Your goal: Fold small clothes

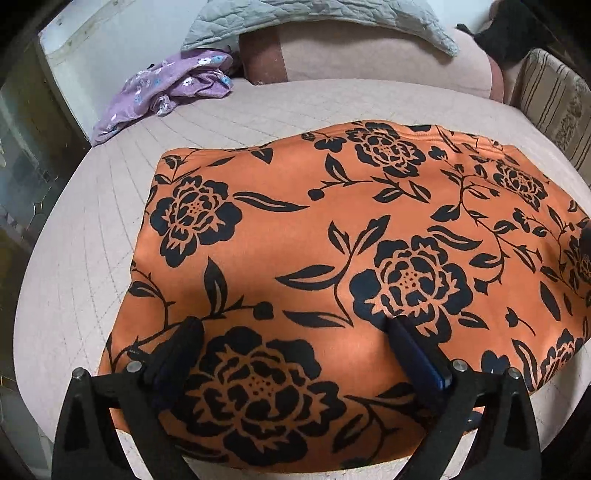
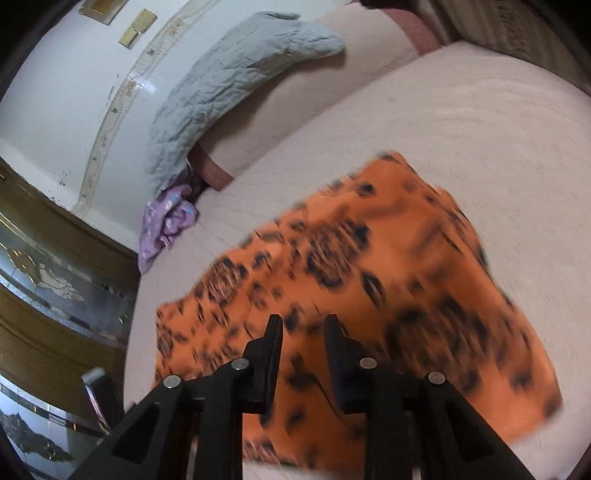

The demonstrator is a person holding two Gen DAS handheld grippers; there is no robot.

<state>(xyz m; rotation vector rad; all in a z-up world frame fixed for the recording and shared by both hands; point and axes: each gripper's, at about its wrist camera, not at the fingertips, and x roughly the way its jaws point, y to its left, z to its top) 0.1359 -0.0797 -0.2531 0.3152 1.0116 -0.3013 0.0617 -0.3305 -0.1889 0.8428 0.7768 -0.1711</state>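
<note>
An orange garment with black flower print [image 1: 332, 236] lies spread flat on the pale quilted bed. My left gripper [image 1: 295, 325] is open, its two fingers wide apart and low over the garment's near part. In the right wrist view the same garment [image 2: 369, 280] is blurred by motion. My right gripper [image 2: 303, 325] hangs above the garment's near edge with a narrow gap between the fingers and nothing held.
A crumpled purple floral garment [image 1: 166, 88] lies at the bed's far left, also in the right wrist view [image 2: 166, 221]. A grey quilted blanket [image 1: 295, 22] drapes over a pink bolster [image 1: 369, 55]. A striped cushion [image 1: 554, 107] is at far right.
</note>
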